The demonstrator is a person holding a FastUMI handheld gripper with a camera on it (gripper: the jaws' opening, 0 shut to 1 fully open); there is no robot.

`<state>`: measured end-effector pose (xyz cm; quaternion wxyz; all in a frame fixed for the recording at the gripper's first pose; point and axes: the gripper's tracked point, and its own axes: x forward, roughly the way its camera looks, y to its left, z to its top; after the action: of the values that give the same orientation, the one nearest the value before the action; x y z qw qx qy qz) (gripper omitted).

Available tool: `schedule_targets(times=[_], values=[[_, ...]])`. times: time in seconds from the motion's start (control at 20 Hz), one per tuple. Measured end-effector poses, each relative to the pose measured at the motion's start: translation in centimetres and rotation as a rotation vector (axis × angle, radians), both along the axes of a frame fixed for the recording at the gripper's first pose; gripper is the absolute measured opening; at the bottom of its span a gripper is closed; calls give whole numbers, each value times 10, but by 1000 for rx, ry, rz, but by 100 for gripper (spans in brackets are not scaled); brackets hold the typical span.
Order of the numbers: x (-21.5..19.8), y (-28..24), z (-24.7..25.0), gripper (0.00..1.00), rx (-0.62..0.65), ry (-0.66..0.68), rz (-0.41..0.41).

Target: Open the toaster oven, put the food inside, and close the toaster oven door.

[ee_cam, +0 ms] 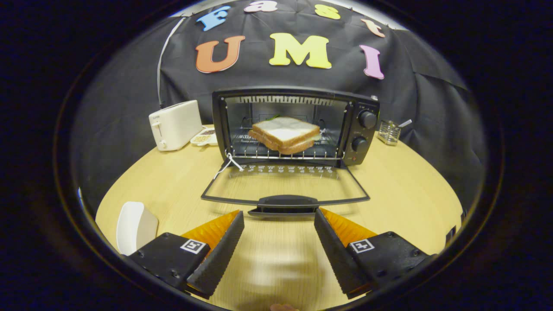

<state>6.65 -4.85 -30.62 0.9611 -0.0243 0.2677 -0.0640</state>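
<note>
A: Sandwich (285,134) status?
B: It's sitting on the toaster oven (296,125) rack; door (285,183) is lying flat open.
A: Tool (279,222)?
B: It's gaping empty, door handle (285,202) running crosswise just ahead of both fingers.

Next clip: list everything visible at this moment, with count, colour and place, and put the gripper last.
toaster oven: 1, black, at the back of the table, centre
oven door: 1, glass with a black handle, folded down flat just ahead of the fingers
sandwich: 1, white bread with brown crust, on the wire rack inside the oven
toaster: 1, white, left of the oven
small dish: 1, white, holding something brownish, between toaster and oven
wire holder: 1, metal, right of the oven
white dish: 1, white, on the table beside the left finger
table: 1, light wood
gripper: 1, fingers open, holding nothing, short of the door handle
</note>
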Motion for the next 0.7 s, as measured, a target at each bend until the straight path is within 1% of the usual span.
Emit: schedule_targets(times=[0.15,0.25,0.35,0.55,0.7], values=[[-2,-5,-26,100,67,86,-37],[4,-7,-29,100,97,110,-51],[10,-8,-31,100,104,128,-49],[10,-12,-34,100,45,181,-46],[9,-11,-33,100,70,194,-47]])
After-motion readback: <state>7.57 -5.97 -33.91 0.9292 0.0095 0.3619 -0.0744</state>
